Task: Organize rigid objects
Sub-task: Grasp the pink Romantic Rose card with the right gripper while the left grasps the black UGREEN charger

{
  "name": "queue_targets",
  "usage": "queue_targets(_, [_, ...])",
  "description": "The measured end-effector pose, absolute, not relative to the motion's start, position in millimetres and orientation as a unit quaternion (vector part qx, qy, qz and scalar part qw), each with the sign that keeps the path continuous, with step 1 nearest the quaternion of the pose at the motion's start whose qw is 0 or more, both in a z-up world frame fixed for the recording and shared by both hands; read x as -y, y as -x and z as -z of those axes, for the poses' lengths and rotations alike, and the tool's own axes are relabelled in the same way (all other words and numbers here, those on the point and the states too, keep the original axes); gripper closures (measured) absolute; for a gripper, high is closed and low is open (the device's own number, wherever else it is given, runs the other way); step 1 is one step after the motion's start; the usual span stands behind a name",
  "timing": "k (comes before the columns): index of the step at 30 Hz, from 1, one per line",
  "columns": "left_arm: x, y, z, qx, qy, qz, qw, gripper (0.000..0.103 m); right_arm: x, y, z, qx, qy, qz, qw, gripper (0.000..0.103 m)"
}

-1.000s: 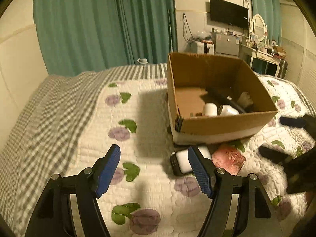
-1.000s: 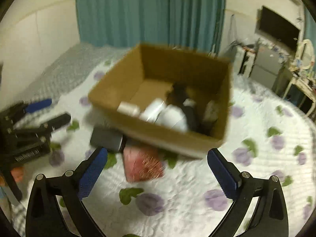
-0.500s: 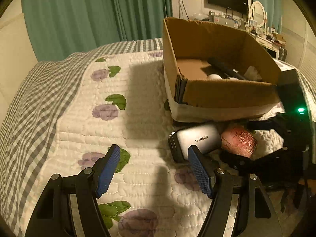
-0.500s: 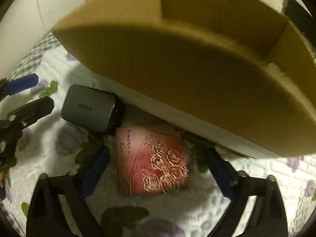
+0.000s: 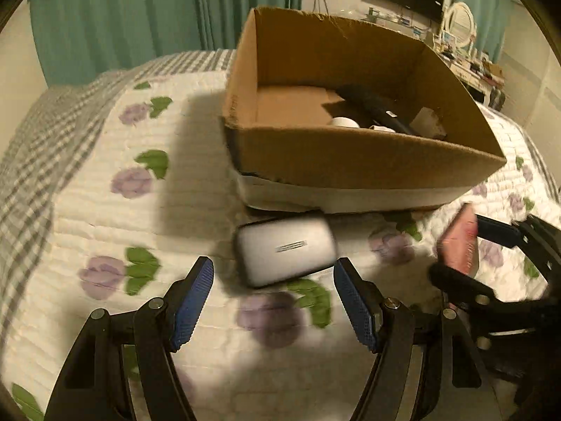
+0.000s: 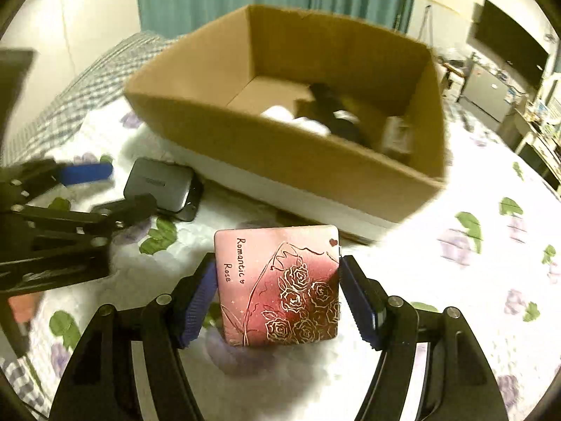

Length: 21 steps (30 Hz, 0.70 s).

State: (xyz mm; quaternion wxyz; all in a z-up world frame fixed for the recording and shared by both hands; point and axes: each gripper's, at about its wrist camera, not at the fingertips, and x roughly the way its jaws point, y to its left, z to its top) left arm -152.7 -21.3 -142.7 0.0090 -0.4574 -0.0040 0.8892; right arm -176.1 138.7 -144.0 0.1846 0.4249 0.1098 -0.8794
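Observation:
A pink square case (image 6: 277, 280) printed "Romantic Rose" sits between the blue pads of my right gripper (image 6: 277, 273). Its jaws are closing and both pads touch the case's sides. In the left wrist view the same case (image 5: 459, 245) hangs tilted above the quilt in the right gripper (image 5: 464, 252). My left gripper (image 5: 273, 270) is open, just short of a grey charger block (image 5: 284, 249) that lies on the quilt against the cardboard box (image 5: 350, 161). The right wrist view shows the charger (image 6: 157, 182) beside the left gripper (image 6: 112, 189).
The open cardboard box (image 6: 280, 147) holds a long black item (image 5: 371, 105) and some white pieces. It stands on a flower-print quilt (image 5: 105, 210) with a checked border. Green curtains hang behind; a TV and a dresser are at the far right.
The right gripper's jaws have come in onto the pink case and raised it off the quilt in front of the box. The left gripper has dropped closer to the grey charger, still open.

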Motion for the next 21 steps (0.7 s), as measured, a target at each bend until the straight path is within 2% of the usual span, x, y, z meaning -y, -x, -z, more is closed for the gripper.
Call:
queue_targets(7, [11, 174, 164, 0.028, 0.483, -0.875, -0.031, 0.029, -164, 177, 128, -0.066, -0.415, 0.889, 0.182, 0.034])
queue_targets(13, [4, 193, 184, 0.003, 0.514, -0.855, -0.069, 0.029, -169, 180, 132, -0.050, -0.418, 0.888, 0.185, 0.034])
queue_targets(21, [10, 182, 173, 0.019, 0.494, -0.867, -0.062, 0.034, -169, 171, 125, -0.049, -0.412, 0.891, 0.182, 0.034])
